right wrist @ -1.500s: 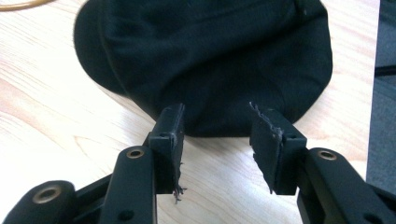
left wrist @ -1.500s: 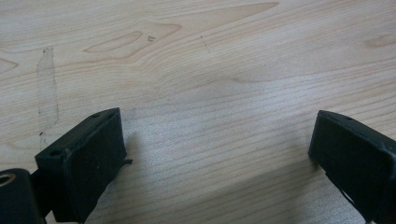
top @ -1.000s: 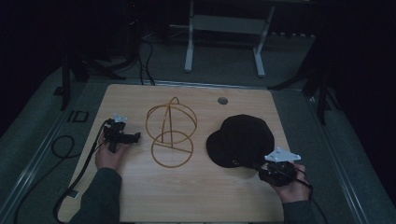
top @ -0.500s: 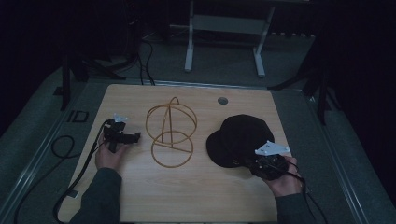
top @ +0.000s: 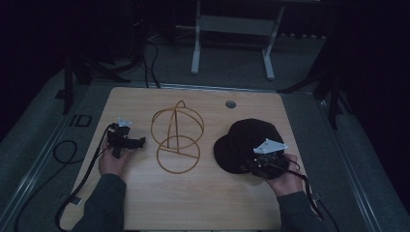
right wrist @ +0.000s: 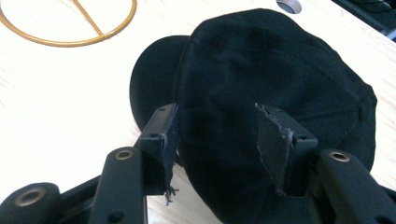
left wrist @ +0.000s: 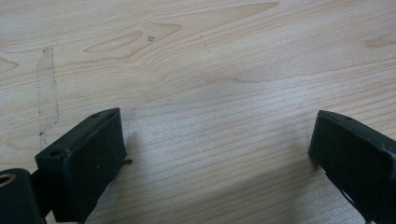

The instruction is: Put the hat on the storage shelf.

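Note:
A black cap (top: 249, 140) lies on the right half of the wooden table (top: 203, 203), its brim pointing left. In the right gripper view the cap (right wrist: 261, 70) spreads out under and between the jaws. My right gripper (right wrist: 217, 135) is open over the cap's near edge; its jaws have just been opening, and the pads do not press the fabric. From above, that gripper (top: 249, 164) sits at the cap's front right rim. A gold wire hat stand (top: 176, 137) stands mid-table. My left gripper (top: 138, 141) rests left of the stand, open (left wrist: 215, 149) over bare wood.
A round cable hole (top: 230, 104) sits near the table's far edge behind the cap. The stand's base ring (right wrist: 70, 28) lies left of the cap's brim. Cables trail off the table's left side. A metal frame stands on the floor beyond the table.
My right gripper has moved left and forward onto the cap's near edge. The left gripper, the cap and the wire stand have stayed put.

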